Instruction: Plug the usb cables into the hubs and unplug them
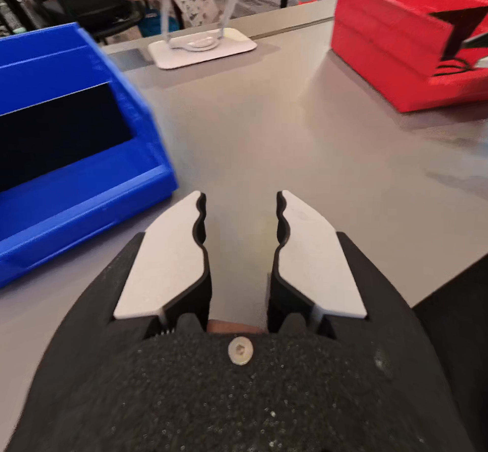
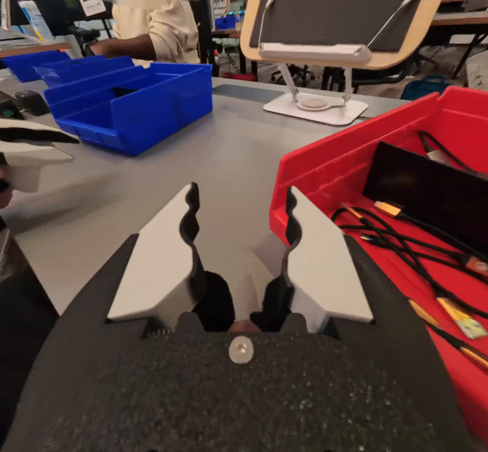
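A red bin (image 2: pixel 330 165) at the right holds several black USB cables (image 2: pixel 390 241) with orange plugs and a black divider (image 2: pixel 422 191). It also shows in the left wrist view (image 1: pixel 390 51), with black cable loops (image 1: pixel 451 66) visible. A blue bin (image 1: pixel 87 175) stands at the left and also shows in the right wrist view (image 2: pixel 148 112). My left gripper (image 1: pixel 240 199) is open and empty over the grey table (image 1: pixel 264 136), beside the blue bin. My right gripper (image 2: pixel 241 191) is open and empty, just left of the red bin. The left gripper shows at the right wrist view's left edge (image 2: pixel 39 146). No hub is visible.
A white stand (image 2: pixel 317 107) holding a wood-framed board (image 2: pixel 340 9) sits at the table's far edge between the bins. More blue bins (image 2: pixel 34 63) stand farther left. A person (image 2: pixel 163 33) in a light top is behind the table.
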`<action>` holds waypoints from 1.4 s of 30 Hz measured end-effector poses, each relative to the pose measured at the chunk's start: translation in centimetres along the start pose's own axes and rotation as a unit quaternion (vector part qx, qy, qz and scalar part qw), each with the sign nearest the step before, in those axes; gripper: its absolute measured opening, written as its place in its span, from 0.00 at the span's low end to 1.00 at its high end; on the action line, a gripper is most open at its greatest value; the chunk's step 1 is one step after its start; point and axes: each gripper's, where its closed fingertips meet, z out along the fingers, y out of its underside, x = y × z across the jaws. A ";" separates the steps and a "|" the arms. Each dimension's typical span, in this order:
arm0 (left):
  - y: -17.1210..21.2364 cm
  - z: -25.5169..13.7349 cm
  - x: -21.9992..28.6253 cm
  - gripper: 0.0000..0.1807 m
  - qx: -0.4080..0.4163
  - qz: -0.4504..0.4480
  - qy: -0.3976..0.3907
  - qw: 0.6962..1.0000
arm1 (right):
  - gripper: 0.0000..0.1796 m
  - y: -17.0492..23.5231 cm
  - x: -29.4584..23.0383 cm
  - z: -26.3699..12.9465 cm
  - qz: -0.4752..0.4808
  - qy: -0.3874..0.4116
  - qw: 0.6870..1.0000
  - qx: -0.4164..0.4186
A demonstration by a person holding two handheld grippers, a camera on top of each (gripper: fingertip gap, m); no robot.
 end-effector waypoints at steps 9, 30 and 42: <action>-5.9 8.5 12.1 0.31 0.070 0.068 0.103 0.990 | 0.35 -2.1 7.2 -8.6 -0.075 0.244 0.965 0.060; -8.3 20.2 19.2 0.05 0.008 0.094 0.106 0.990 | 0.03 3.9 16.0 -11.2 0.093 0.479 0.872 -0.045; -8.8 13.4 8.5 0.04 0.051 0.077 -0.034 0.995 | 0.03 -0.5 9.3 -1.6 -0.004 0.370 0.929 -0.013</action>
